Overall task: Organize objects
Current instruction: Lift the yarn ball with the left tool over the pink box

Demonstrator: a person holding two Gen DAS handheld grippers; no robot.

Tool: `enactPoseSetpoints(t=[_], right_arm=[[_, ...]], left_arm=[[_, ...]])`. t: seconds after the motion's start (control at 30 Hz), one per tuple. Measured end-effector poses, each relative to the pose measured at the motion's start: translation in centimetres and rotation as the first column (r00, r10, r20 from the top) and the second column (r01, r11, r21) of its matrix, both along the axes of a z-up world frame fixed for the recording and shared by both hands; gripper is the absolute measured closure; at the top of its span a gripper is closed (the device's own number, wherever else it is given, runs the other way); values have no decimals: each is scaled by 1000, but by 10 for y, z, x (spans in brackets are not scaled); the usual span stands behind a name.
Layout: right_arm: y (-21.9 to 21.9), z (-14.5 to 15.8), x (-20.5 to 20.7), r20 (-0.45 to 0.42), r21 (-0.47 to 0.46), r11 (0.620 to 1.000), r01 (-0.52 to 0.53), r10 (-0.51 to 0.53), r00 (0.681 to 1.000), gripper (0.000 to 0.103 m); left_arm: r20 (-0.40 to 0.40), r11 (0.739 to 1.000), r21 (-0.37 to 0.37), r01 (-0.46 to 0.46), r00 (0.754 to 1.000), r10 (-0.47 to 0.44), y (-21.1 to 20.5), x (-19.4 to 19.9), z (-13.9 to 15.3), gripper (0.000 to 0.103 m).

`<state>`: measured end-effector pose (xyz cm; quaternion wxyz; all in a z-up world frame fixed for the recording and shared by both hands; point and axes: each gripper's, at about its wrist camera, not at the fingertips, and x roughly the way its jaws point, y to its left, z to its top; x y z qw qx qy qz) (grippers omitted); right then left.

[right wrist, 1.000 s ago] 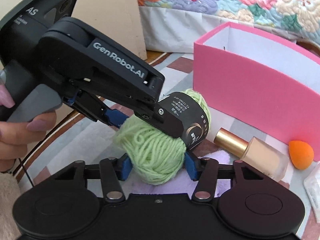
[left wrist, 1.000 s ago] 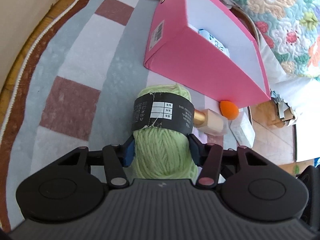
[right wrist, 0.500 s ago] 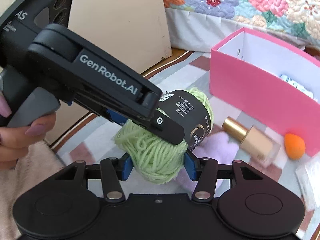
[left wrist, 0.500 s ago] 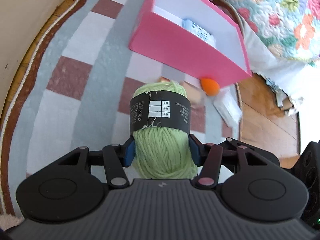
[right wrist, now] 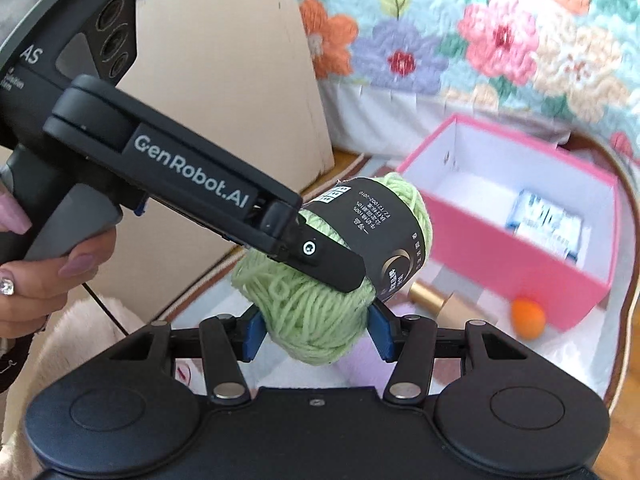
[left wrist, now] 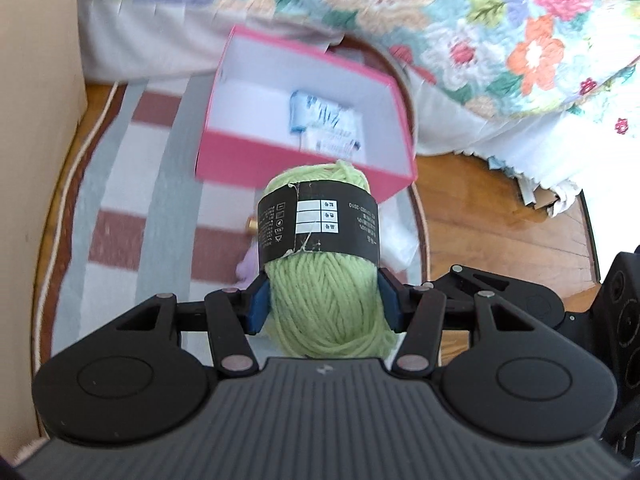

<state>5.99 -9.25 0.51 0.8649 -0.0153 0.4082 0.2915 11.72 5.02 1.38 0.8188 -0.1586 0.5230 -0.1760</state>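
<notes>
A light green yarn ball (left wrist: 324, 292) with a black paper band is gripped between the blue pads of my left gripper (left wrist: 322, 306). In the right wrist view the same yarn ball (right wrist: 316, 312) sits between the pads of my right gripper (right wrist: 316, 334), with the left gripper's body (right wrist: 192, 196) clamped on it from the upper left. The yarn is held high above the rug. An open pink box (left wrist: 394, 168) with a white inside stands ahead, holding a blue-and-white packet (left wrist: 320, 120). The box also shows in the right wrist view (right wrist: 520, 264).
A gold-capped foundation bottle (right wrist: 440, 304), an orange sponge (right wrist: 528, 318) and a lilac plush (right wrist: 376, 364) lie on the striped rug (left wrist: 132, 208) by the box. A flowered quilt (left wrist: 480, 32) hangs behind. A cardboard panel (right wrist: 224, 92) stands left. Wood floor (left wrist: 500, 232) lies right.
Both grippers have risen with the yarn ball and tilted down, so the inside of the pink box now shows from above. The grip on the yarn has not changed.
</notes>
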Motion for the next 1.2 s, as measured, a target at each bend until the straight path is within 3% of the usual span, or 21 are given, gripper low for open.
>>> enactPoseSetpoints(t=[0.33, 0.63, 0.93, 1.2], right_arm=[[-7, 51, 35, 82, -46, 999, 0, 4, 997, 45], [-21, 67, 82, 112, -69, 998, 9, -2, 994, 45], [-46, 31, 132, 109, 10, 999, 53, -54, 993, 45], [-67, -30, 190, -1, 38, 993, 114, -114, 994, 45]], left_arm=[[84, 998, 64, 11, 996, -16, -18, 40, 52, 49], [96, 996, 88, 13, 995, -21, -33, 92, 66, 49], [78, 993, 120, -8, 997, -2, -54, 145, 27, 48], [2, 992, 126, -22, 1000, 22, -72, 203, -40, 48]])
